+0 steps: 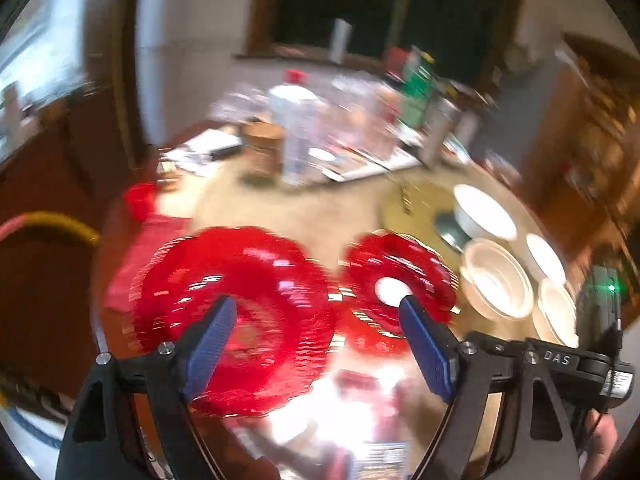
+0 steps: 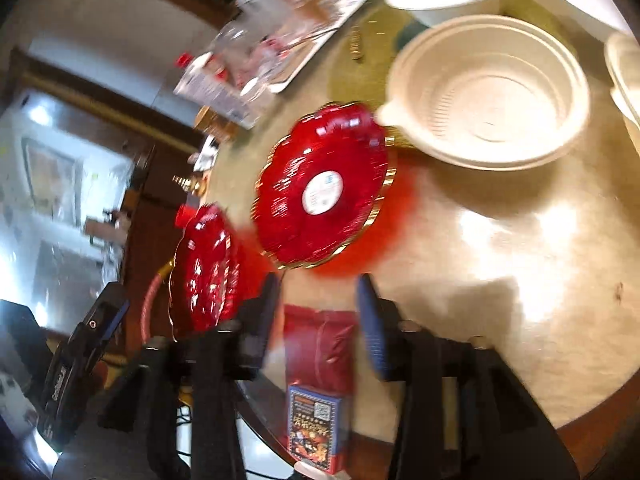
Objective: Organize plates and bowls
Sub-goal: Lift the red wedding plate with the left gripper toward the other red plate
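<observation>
Two grippers, left gripper [image 1: 316, 320] and right gripper [image 2: 320, 304], fingers spread, empty; "DAS" on right gripper's body

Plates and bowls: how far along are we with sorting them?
Nothing looks sorted yet. Two red plates lie apart on the table, and the white bowls sit singly beside them. Nothing is in hand: the left hand-held gripper and the right one are open, empty. Stacking remains.
</observation>
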`<state>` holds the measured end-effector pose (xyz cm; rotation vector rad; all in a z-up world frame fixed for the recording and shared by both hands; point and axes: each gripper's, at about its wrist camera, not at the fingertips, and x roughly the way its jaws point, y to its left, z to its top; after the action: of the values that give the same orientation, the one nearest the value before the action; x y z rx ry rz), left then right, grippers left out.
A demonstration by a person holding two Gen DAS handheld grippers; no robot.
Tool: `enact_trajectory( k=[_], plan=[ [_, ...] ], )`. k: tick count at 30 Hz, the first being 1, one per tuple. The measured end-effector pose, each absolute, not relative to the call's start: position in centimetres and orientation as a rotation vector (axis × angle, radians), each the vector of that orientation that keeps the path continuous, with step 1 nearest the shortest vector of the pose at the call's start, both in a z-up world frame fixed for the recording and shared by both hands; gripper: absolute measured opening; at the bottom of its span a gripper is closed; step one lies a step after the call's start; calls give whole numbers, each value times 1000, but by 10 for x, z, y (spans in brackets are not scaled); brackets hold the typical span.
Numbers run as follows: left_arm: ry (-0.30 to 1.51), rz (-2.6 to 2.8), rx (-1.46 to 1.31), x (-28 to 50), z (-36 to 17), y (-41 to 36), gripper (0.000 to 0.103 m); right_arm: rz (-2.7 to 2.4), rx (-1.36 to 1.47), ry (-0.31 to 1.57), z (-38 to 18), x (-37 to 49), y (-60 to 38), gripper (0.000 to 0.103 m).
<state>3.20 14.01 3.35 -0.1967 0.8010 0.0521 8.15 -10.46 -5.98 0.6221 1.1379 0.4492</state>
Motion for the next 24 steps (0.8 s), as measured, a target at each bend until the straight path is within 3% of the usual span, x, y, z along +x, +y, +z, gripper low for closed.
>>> enact_trajectory(
  k=[13,24],
  plan=[
    [1115,4,-236,162,-11,103,83,435,784,1160,-85,124,-116,53],
    [1236,44,-274,202,-55,105,82,423,803,1194,-103,142,-115,53]
  ],
)
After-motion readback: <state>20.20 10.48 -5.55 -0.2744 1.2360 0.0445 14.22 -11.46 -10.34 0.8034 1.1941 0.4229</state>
